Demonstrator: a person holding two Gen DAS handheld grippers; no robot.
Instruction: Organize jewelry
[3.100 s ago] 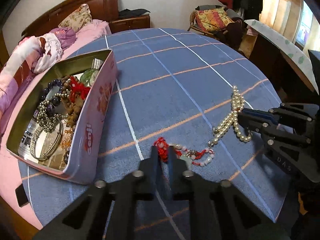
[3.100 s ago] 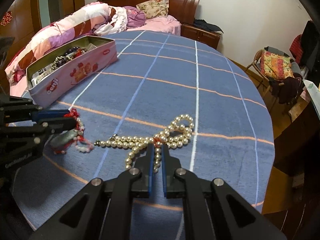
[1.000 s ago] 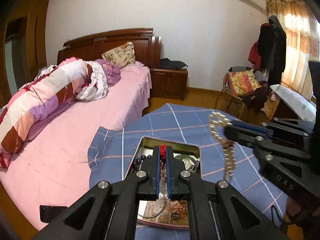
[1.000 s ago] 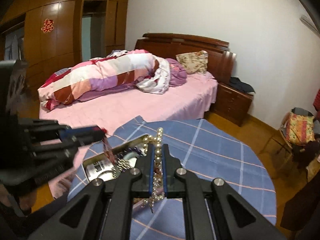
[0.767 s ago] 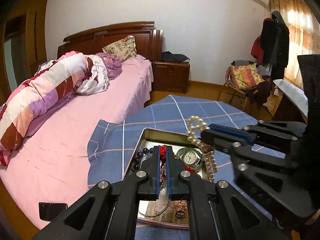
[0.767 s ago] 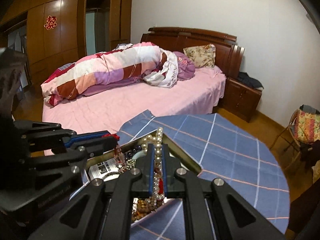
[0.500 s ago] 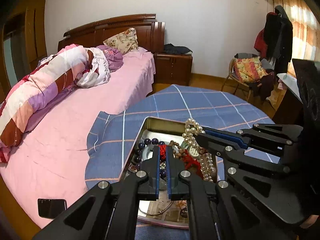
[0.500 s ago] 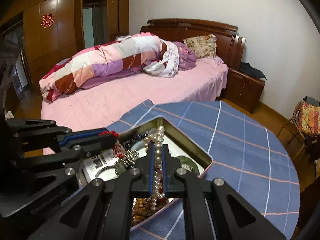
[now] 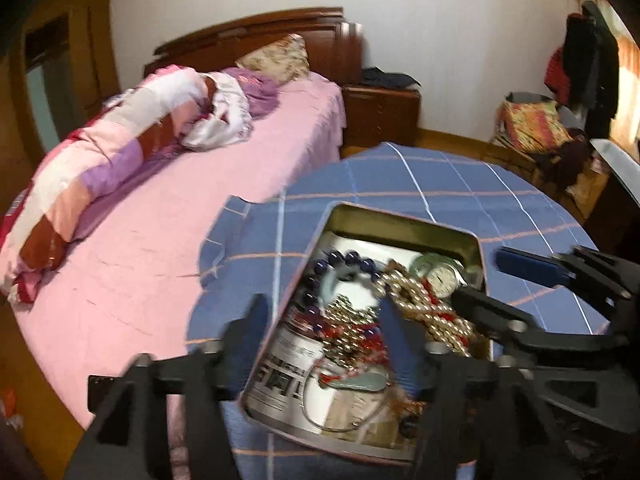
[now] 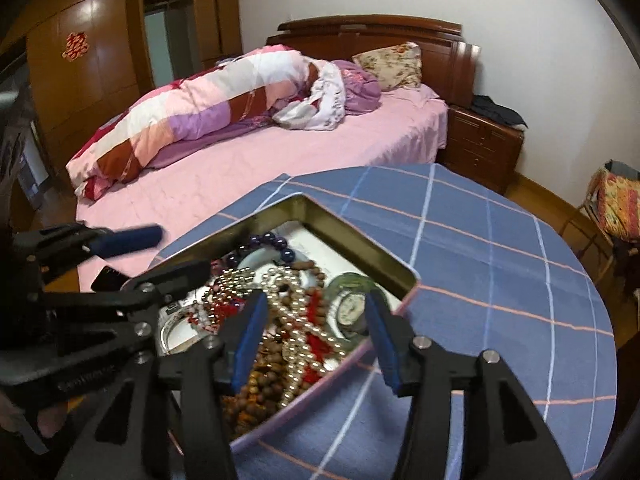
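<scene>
An open pink tin [image 9: 400, 218] [image 10: 352, 228] sits on the blue checked tablecloth, full of jewelry. A pearl necklace [image 9: 432, 312] [image 10: 296, 320] lies on top of the pile inside it, beside a red bead bracelet [image 9: 352, 330] [image 10: 218, 306], a watch [image 9: 440, 278] [image 10: 352, 306] and dark blue beads [image 9: 344, 258]. My left gripper [image 9: 324, 316] is open and empty just above the tin's near left part. My right gripper [image 10: 314, 314] is open and empty above the pearls; it also shows in the left wrist view [image 9: 500, 276].
The round table's edge [image 10: 600, 320] curves close on the right. A bed with pink sheets [image 9: 160, 240] and a rolled quilt [image 10: 200, 112] stands right behind the table. A wooden nightstand [image 10: 480, 140] and a chair with a cushion [image 9: 532, 124] stand further back.
Both grippers have opened over the tin. The pearl necklace and the red bead bracelet have dropped from them into the tin.
</scene>
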